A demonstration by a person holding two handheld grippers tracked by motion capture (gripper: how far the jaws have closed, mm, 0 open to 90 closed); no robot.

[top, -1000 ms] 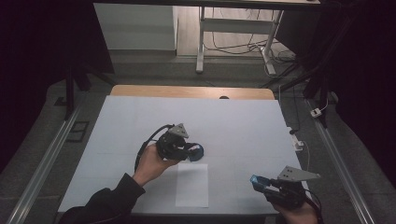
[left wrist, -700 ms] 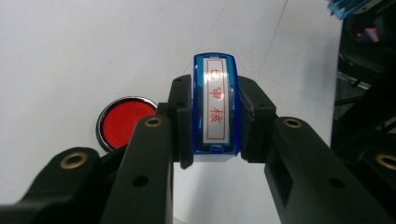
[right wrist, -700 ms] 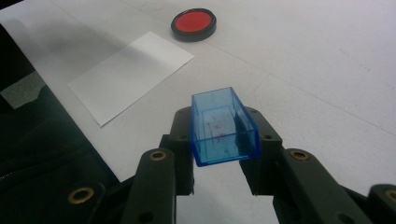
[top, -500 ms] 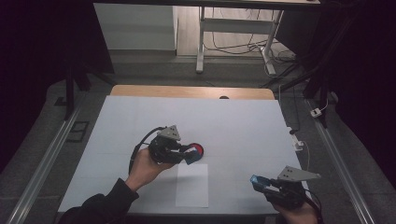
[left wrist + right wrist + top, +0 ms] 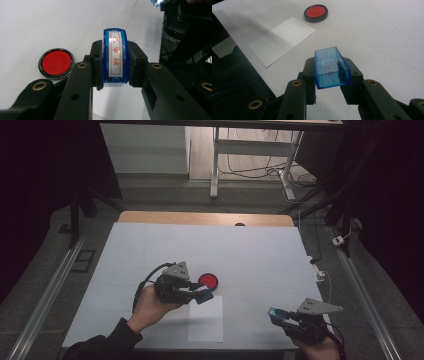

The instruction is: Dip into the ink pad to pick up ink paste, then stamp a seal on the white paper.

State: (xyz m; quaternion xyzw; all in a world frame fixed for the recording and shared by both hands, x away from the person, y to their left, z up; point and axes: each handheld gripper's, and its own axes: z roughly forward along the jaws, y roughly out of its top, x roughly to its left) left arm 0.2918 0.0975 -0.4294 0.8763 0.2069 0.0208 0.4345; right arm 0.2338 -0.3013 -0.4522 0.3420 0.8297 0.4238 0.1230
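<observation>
My left claw (image 5: 115, 62) is clamped on the stamp (image 5: 115, 53), its face up; the red ink pad (image 5: 56, 63) lies just left. Right claw (image 5: 329, 75) grips the blue cap (image 5: 331, 67).

One stamp (image 5: 115, 58), one cap (image 5: 331, 67), one ink pad (image 5: 208, 280), one paper sheet (image 5: 206, 320)

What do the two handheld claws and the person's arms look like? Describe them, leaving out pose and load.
Both the left claw and right claw are black, with two chunky jaws showing brass-coloured rivets in the gripper views. Each carries a grey three-cornered plate on top. A black cable loops from the left one. The left forearm wears a dark sleeve.
</observation>
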